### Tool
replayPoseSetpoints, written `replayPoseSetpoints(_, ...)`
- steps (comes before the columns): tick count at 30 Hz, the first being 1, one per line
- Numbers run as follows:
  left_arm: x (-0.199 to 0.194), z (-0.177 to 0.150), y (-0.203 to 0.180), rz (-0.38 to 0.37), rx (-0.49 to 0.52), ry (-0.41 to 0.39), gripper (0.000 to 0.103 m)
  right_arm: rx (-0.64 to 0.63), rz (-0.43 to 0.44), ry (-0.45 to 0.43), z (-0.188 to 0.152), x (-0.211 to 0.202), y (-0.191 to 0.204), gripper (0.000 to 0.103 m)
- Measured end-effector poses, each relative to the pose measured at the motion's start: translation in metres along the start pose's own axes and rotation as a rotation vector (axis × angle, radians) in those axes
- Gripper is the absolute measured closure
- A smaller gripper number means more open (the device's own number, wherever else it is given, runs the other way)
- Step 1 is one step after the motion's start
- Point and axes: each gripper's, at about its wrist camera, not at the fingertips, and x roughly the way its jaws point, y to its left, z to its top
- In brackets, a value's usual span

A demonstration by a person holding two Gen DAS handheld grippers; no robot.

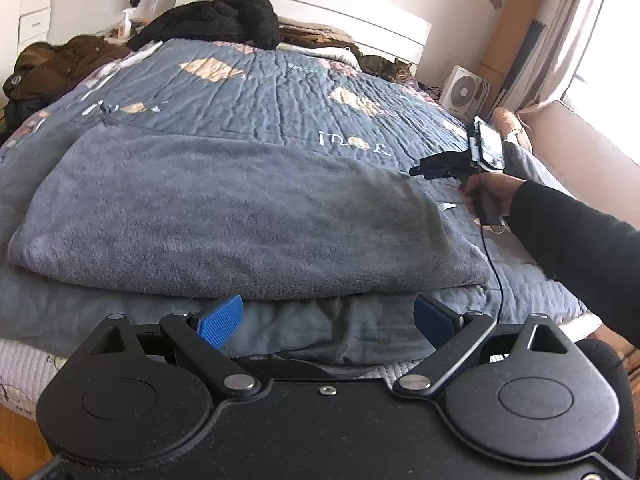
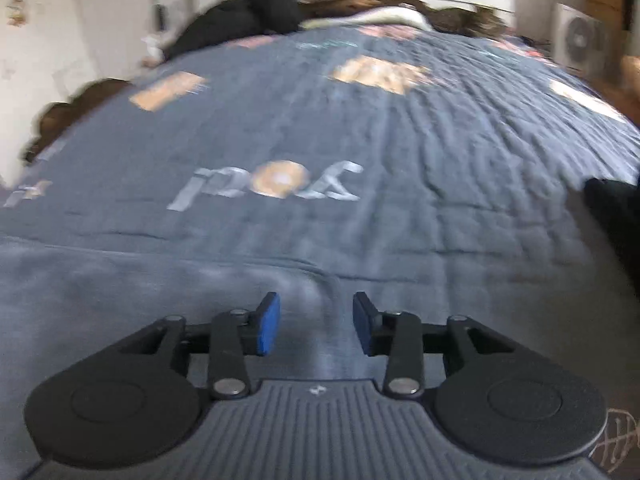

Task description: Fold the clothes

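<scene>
Bedroom scene: a wide bed (image 1: 280, 92) under a slate-blue quilt with tan patches, white headboard (image 1: 320, 4) behind, bright window (image 1: 612, 72) at the right edge. A black jacket (image 1: 216, 20) sits heaped near the pillows, a brown coat (image 1: 60, 64) slumps off the far left side, a tabby cat (image 1: 390, 68) curls by the headboard, and a white fan (image 1: 466, 90) stands on the floor. The grey towel (image 1: 224, 208), folded over, lies flat across the near part of the bed. Left claw (image 1: 328, 320) hovers at the towel's near edge, spread wide, nothing between its blue pads. Right claw (image 2: 316, 326) is over the towel's far right corner, partly parted, gripping nothing. The right wrist view is smeared with blur. White stitched lettering on the quilt appears upside down and is not legible.
</scene>
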Motion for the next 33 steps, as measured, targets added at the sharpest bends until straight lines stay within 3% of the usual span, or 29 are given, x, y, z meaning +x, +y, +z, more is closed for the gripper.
replayPoseSetpoints(4, 0.005, -0.003, 0.000, -0.004, -0.012, 0.016, 0.010, 0.080, -0.009, -0.007, 0.001, 0.015, -0.016, 0.061)
replayPoseSetpoints(8, 0.013, -0.005, 0.005, 0.007, -0.021, 0.038, 0.010, 0.095, 0.008, 0.063, 0.004, 0.037, -0.015, 0.062)
replayPoseSetpoints(10, 0.014, -0.007, 0.008, 0.014, -0.028, 0.044, 0.010, 0.174, 0.008, 0.083, 0.005, 0.043, -0.019, 0.069)
replayPoseSetpoints(11, 0.015, -0.007, 0.009, 0.019, -0.032, 0.047, 0.010, 0.234, 0.028, 0.092, 0.005, 0.044, -0.021, 0.086)
replayPoseSetpoints(12, 0.015, -0.008, 0.011, 0.025, -0.035, 0.050, 0.010, 0.268, 0.050, 0.096, 0.005, 0.045, -0.022, 0.095)
replayPoseSetpoints(13, 0.015, -0.008, 0.011, 0.030, -0.037, 0.051, 0.010, 0.264, 0.042, 0.093, 0.005, 0.045, -0.020, 0.096)
replayPoseSetpoints(17, 0.013, -0.008, 0.014, 0.041, -0.042, 0.047, 0.010, 0.219, -0.042, -0.002, 0.009, 0.036, -0.012, 0.098)
replayPoseSetpoints(20, 0.008, -0.007, 0.015, 0.041, -0.039, 0.036, 0.010, 0.188, -0.058, -0.062, 0.014, 0.036, -0.013, 0.098)
replayPoseSetpoints(25, -0.002, -0.003, 0.016, 0.055, -0.037, -0.002, 0.010, 0.106, -0.109, -0.070, 0.016, 0.034, -0.004, 0.082)
replayPoseSetpoints(27, -0.007, 0.001, 0.022, 0.073, -0.049, -0.027, 0.010, 0.114, -0.125, -0.091, 0.019, 0.015, -0.004, 0.061)
replayPoseSetpoints(30, -0.018, 0.006, 0.041, 0.110, -0.082, -0.077, 0.010, 0.123, -0.123, -0.144, 0.025, -0.025, -0.004, 0.055)
replayPoseSetpoints(33, -0.023, 0.016, 0.061, 0.155, -0.108, -0.118, 0.007, 0.121, -0.042, -0.166, 0.018, -0.073, 0.013, 0.048)
